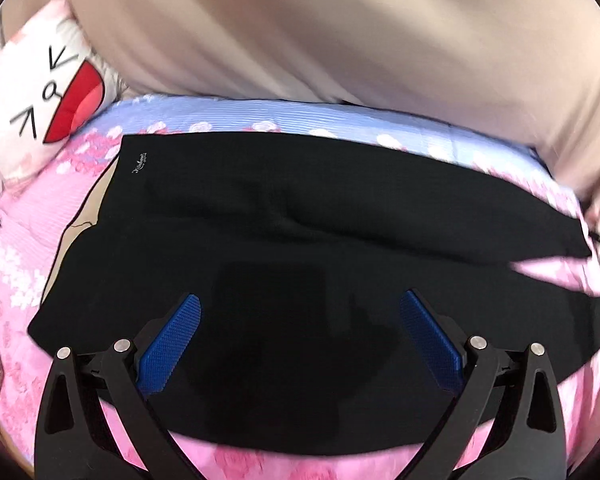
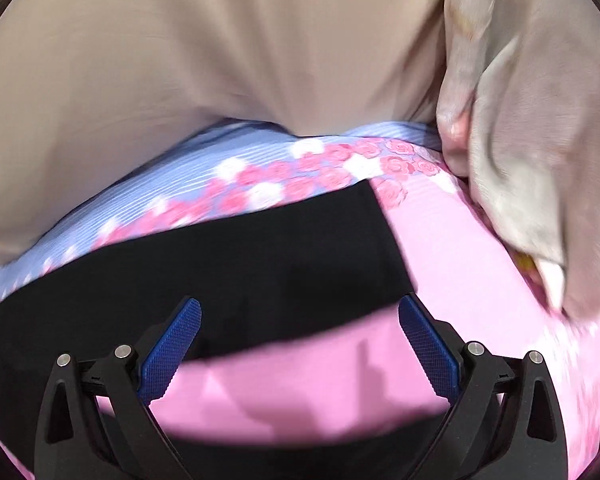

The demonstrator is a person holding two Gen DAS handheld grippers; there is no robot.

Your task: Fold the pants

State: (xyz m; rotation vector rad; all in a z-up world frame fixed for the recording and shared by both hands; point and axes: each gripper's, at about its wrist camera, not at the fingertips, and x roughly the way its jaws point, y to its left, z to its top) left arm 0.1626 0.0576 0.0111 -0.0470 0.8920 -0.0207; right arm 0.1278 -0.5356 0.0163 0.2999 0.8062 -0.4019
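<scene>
Black pants (image 1: 300, 240) lie flat on a pink and blue floral bedspread (image 1: 28, 248), folded into a wide band with a small white logo at the upper left. My left gripper (image 1: 300, 320) is open and empty, hovering over the middle of the pants. In the right wrist view the pants (image 2: 220, 264) end in a straight edge at the right. My right gripper (image 2: 300, 324) is open and empty above that end, over the pants' lower edge and pink bedspread (image 2: 460, 264).
A white cat-face pillow (image 1: 48, 112) with a red mouth lies at the far left. A person in beige clothing (image 1: 340, 32) stands close behind the bed edge, also in the right wrist view (image 2: 220, 48). A blurred hand (image 2: 512, 152) is at the right.
</scene>
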